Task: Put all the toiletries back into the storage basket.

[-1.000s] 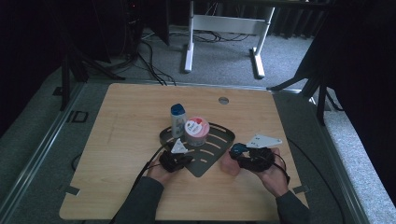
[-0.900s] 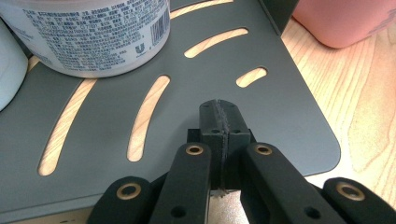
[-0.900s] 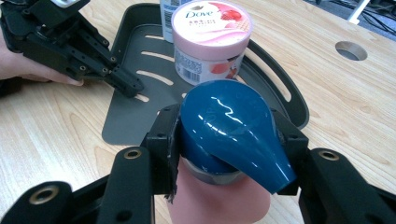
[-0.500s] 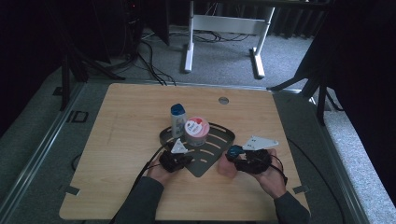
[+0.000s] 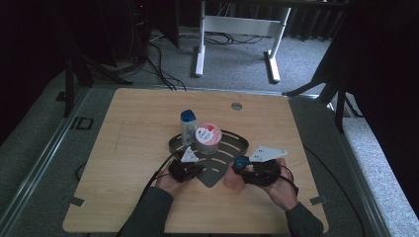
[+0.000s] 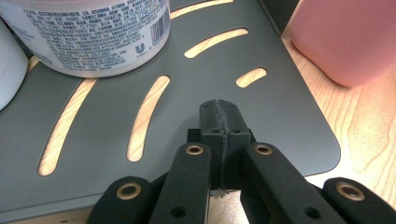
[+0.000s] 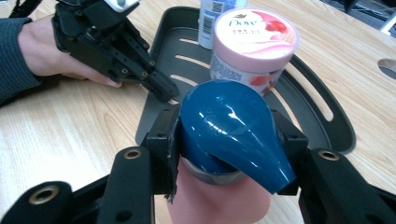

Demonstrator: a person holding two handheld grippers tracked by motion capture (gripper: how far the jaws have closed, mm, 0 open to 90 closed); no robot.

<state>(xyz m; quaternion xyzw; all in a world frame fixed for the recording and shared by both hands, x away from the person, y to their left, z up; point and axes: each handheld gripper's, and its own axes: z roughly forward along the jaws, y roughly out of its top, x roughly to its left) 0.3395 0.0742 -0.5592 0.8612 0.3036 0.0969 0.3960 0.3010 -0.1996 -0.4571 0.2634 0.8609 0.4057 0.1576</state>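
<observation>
The right gripper (image 7: 229,154) is pinching the glossy blue pump head of a pink bottle (image 5: 231,178), which is standing on the wooden desk (image 5: 133,128) just beside the near corner of the slotted grey metal tray (image 5: 231,139). The left gripper (image 6: 219,123), its jaws pressed together, is resting over that rounded tray corner, near a round pink-lidded jar (image 5: 207,138) and a blue-capped bottle (image 5: 188,126); wide bare desk is lying open on both sides.

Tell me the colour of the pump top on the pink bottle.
Glossy blue pump top, clearest in the right gripper view.
</observation>
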